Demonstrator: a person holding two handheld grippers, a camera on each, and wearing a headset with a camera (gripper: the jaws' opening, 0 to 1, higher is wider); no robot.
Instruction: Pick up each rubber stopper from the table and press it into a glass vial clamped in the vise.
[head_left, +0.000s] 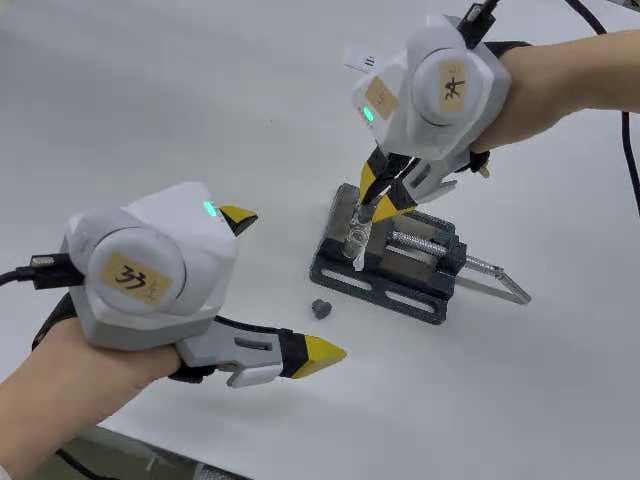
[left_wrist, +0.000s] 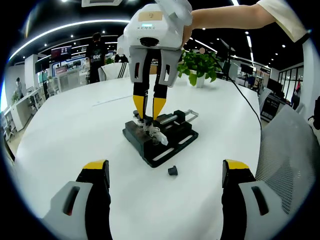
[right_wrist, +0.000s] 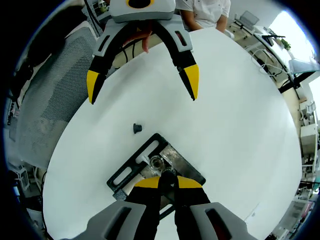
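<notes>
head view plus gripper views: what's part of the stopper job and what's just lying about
Job: vise, glass vial clamped in it, loose stopper on the table, gripped stopper in the right gripper, open left gripper.
Lying about: potted plant, mesh chair.

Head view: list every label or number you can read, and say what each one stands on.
"33": handwritten on the tan sticker on the left gripper.
The handwritten mark on the round sticker on the right gripper is not legible.
The smaller sticker beside it is too small to read.
</notes>
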